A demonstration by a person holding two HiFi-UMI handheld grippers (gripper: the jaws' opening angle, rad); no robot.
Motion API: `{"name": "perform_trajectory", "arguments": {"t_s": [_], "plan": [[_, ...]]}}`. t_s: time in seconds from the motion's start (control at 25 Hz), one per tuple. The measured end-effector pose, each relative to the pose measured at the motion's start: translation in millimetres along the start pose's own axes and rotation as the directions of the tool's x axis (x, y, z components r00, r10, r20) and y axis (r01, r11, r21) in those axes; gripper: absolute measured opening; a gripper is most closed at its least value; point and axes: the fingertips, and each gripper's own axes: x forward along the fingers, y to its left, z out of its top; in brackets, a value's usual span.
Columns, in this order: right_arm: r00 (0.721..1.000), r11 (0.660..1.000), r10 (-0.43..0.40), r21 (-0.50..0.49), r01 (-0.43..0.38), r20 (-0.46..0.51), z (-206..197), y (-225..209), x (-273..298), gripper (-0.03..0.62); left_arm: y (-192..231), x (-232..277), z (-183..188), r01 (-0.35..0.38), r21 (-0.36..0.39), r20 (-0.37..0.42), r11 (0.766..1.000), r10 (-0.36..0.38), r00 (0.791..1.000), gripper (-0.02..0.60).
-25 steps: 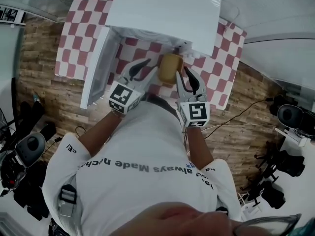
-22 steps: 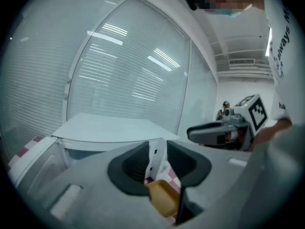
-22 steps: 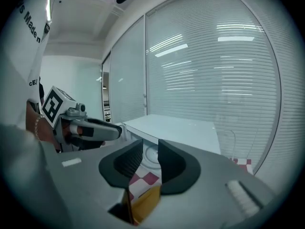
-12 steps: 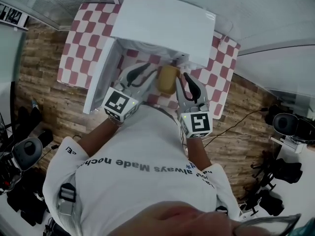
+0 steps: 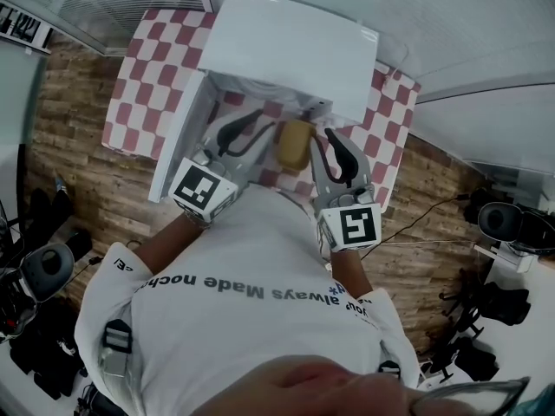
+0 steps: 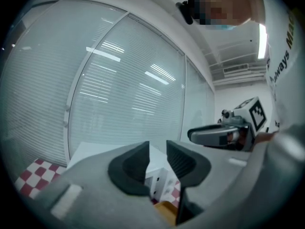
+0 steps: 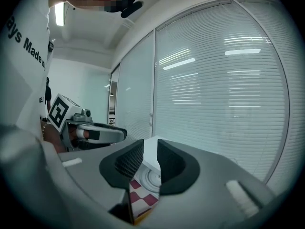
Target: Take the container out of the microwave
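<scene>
- The left claw (image 5: 258, 125) and the right claw (image 5: 323, 139) are flanking the container (image 5: 295, 144), apparently squeezing it between them, so it is hanging just outside the open microwave (image 5: 286, 42), above the checkered tabletop (image 5: 139, 76).
- Each claw is standing slightly spread, pinching nothing (the right one has just been narrowing).
- The container is looking tan and rounded.

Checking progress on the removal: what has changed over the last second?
The left gripper and the right gripper have both risen toward the camera, the yellow container staying between them, seemingly carried along. The right gripper's jaws have just been closing a little, with nothing between them. The microwave and its open door stayed put.
</scene>
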Motion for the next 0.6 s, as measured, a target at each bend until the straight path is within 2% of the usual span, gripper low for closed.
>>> {"name": "perform_trajectory", "arguments": {"t_s": [0.24, 0.6], "plan": [[0.999, 1.000, -0.008, 0.005, 0.008, 0.041, 21, 2, 0, 0.089, 0, 1, 17, 0.001, 0.020, 0.028, 1.000, -0.002, 1.000, 0.114], [0.999, 1.000, -0.017, -0.004, 0.017, 0.031, 20, -7, 5, 0.087, 8, 6, 19, -0.020, 0.025, 0.037, 0.999, 0.019, 0.999, 0.114]]}}
